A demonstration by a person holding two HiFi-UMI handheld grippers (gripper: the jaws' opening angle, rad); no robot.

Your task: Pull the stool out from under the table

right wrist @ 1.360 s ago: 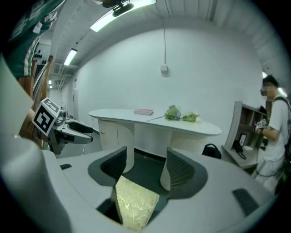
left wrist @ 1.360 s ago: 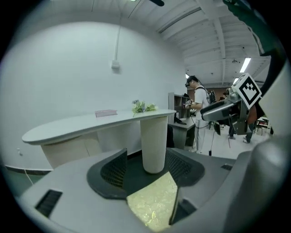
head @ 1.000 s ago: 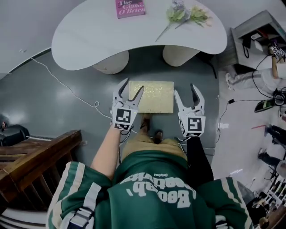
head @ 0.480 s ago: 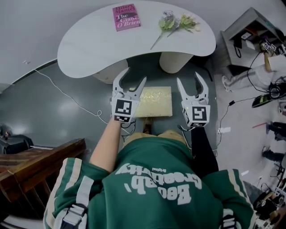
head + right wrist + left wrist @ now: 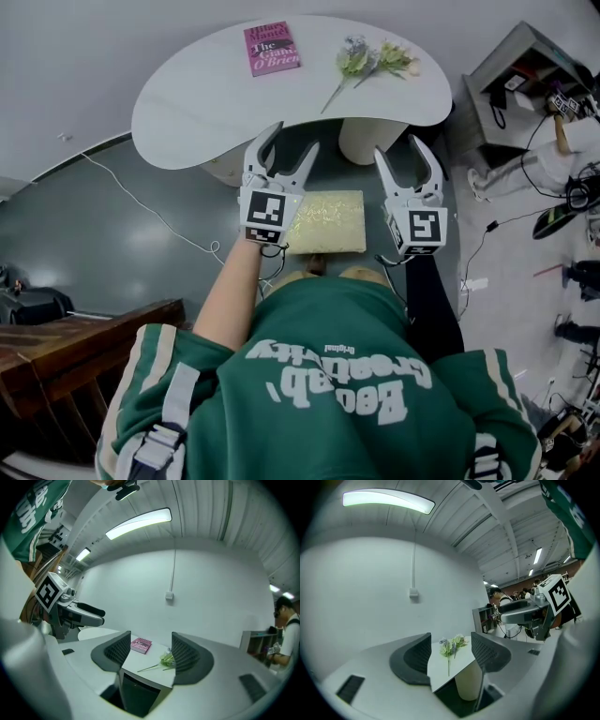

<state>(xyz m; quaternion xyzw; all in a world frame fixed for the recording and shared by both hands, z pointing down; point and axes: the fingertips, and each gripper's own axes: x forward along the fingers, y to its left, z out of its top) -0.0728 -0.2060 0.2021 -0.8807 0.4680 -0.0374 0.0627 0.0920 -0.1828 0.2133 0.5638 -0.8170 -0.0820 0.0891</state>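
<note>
near of the white table (image 5: 216, 103), on the grey floor (image 5: 112, 234), stands the gold-topped stool (image 5: 328, 223); left gripper (image 5: 292, 141) and right gripper (image 5: 401, 148) flank it, jaws spread, gripping nothing.

Both the left tongs (image 5: 291, 141) and the right tongs (image 5: 400, 148) lift away from the sides of the stool (image 5: 330, 221). They now hang higher, with their tips in front of the near edge of the surface (image 5: 225, 98). The person straightens up, and the green top (image 5: 328, 375) hides more of the floor below the stool.
</note>
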